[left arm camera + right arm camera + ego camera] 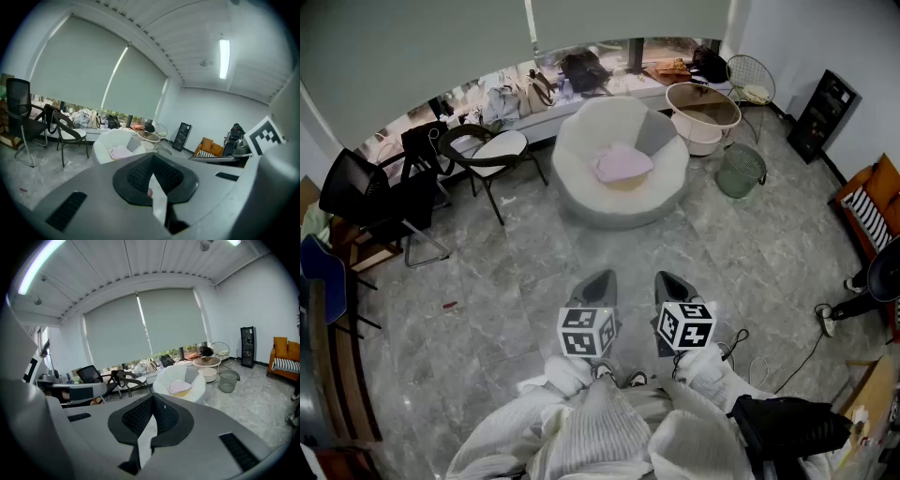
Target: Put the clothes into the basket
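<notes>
Left gripper (595, 284), right gripper (673, 284): fingers clenched, nothing held.
Pink clothes (623, 164) lie on the round white chair (577, 141), well ahead of the fingers; grey floor (609, 239) lies between. The basket (741, 171) stands ahead-right of the fingers, a black-framed chair (500, 146) ahead-left.

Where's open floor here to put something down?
Bare grey floor lies in front of the white round chair and on to the right, between the mesh basket and the orange sofa. Crowded: the black chairs at left, the window ledge piled with bags, and the round chair's seat, holding pink clothes.
</notes>
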